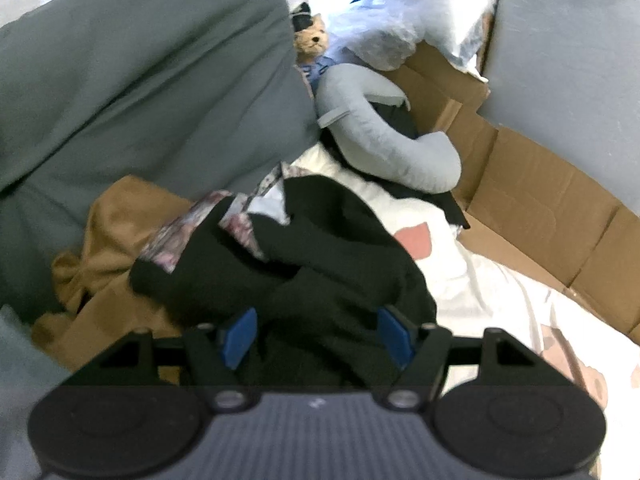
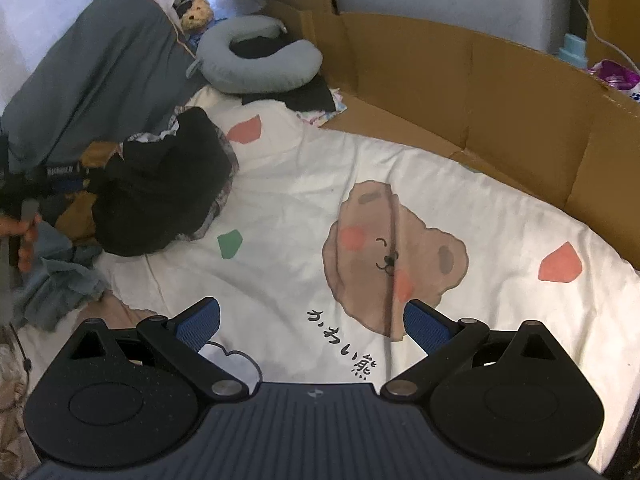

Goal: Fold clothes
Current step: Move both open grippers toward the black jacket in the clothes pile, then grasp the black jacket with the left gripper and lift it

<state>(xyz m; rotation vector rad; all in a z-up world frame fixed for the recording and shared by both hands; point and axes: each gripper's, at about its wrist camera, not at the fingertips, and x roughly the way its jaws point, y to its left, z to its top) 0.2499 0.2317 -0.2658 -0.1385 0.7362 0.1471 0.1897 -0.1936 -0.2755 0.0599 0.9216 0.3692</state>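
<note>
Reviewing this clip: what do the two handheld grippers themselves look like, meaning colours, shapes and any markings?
Both match. The left gripper and right gripper each have a ribbed dark blue-grey body with a tiny white mark at its front edge, two round black discs, and black angular linkage arms with silver pivot pins. The fingers carry textured blue pads. No cables or sleeves are visible.

My left gripper (image 1: 318,336) stands wide, but the black garment (image 1: 288,268) bulges between the pads, so whether they touch it I cannot tell. The left wrist view is blurred throughout. The black garment covers most of the patterned cloth (image 1: 172,244) and part of the brown cloth (image 1: 108,240). My left hand (image 2: 24,236) is cut off at the right wrist view's left edge.
</note>
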